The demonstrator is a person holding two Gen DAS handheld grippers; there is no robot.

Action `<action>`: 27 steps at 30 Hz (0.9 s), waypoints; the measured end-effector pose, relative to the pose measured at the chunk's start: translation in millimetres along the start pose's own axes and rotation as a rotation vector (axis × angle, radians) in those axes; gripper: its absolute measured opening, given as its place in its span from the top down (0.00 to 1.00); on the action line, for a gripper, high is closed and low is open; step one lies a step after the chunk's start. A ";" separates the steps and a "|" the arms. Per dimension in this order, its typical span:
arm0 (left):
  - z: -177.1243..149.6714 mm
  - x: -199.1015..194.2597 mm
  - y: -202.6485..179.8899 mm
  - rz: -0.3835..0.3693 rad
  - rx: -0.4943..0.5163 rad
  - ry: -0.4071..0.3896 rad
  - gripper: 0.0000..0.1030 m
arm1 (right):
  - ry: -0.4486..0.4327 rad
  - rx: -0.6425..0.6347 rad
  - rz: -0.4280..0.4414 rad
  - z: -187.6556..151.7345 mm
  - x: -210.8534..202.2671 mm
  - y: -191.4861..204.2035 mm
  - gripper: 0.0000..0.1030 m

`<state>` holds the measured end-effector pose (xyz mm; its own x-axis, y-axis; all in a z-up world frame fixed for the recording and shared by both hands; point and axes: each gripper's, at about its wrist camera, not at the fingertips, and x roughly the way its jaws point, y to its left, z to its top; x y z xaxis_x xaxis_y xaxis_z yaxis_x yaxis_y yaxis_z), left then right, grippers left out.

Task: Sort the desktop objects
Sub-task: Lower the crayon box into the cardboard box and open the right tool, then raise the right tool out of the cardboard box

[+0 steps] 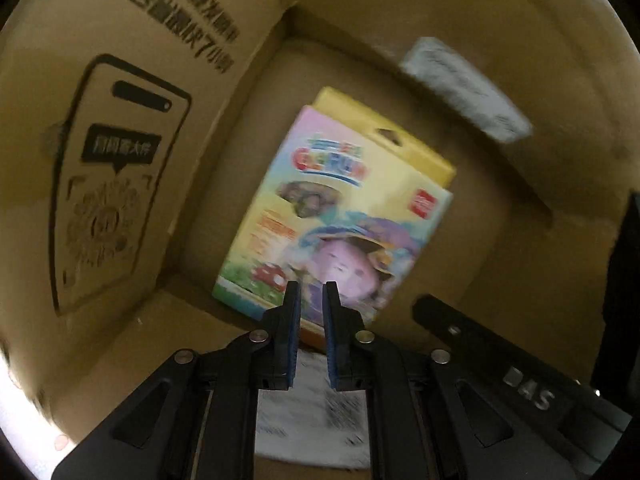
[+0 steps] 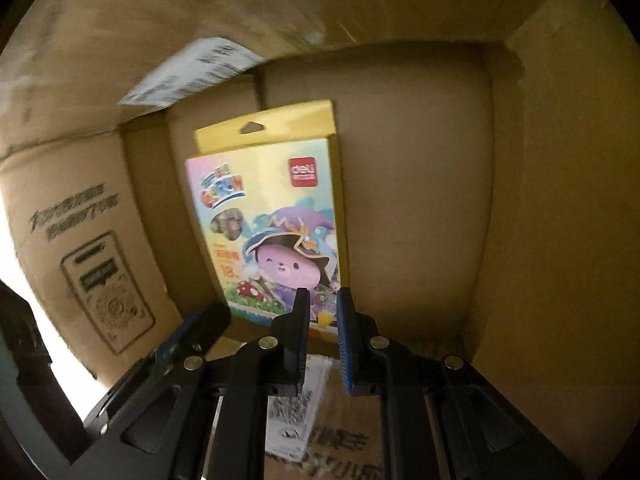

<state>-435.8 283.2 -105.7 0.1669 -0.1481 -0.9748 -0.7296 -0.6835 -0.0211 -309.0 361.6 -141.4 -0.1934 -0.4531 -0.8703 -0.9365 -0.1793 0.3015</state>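
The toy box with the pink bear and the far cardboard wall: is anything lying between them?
No. In the right wrist view, only bare cardboard floor lies between the toy box and the wall.

The left gripper point(image 1: 311, 286) is pointed steeply downward, its jaws nearly closed with nothing held. The right gripper point(image 2: 323, 293) is likewise angled down, jaws drawn close and empty.

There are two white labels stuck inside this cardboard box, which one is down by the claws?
The white label on the near wall, showing just below the left claw. The other white label sits on the far wall beyond the colourful pack.
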 end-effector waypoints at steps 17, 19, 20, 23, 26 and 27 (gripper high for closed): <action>12.0 67.7 15.0 0.123 0.048 0.213 0.62 | 0.051 0.202 -0.126 4.4 58.7 -13.6 0.87; 11.3 69.1 17.1 0.124 0.038 0.214 0.62 | 0.056 0.197 -0.120 4.9 59.1 -11.4 0.87; 11.0 69.2 17.5 0.130 0.039 0.211 0.62 | 0.058 0.200 -0.112 5.2 58.8 -11.3 0.87; 9.3 65.4 15.8 0.177 0.079 0.163 0.62 | 0.040 0.174 -0.060 4.2 57.9 -7.3 0.86; 8.7 60.1 21.3 0.154 0.060 0.115 0.65 | 0.012 0.177 0.069 3.6 57.4 -3.4 0.89; 7.8 57.9 24.0 0.137 0.051 0.098 0.64 | 0.004 0.174 0.123 5.7 57.0 -1.2 0.91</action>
<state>-448.9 263.8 -164.4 0.1255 -0.3084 -0.9429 -0.7822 -0.6154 0.0972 -320.6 340.9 -193.5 -0.3089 -0.4659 -0.8292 -0.9422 0.0313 0.3335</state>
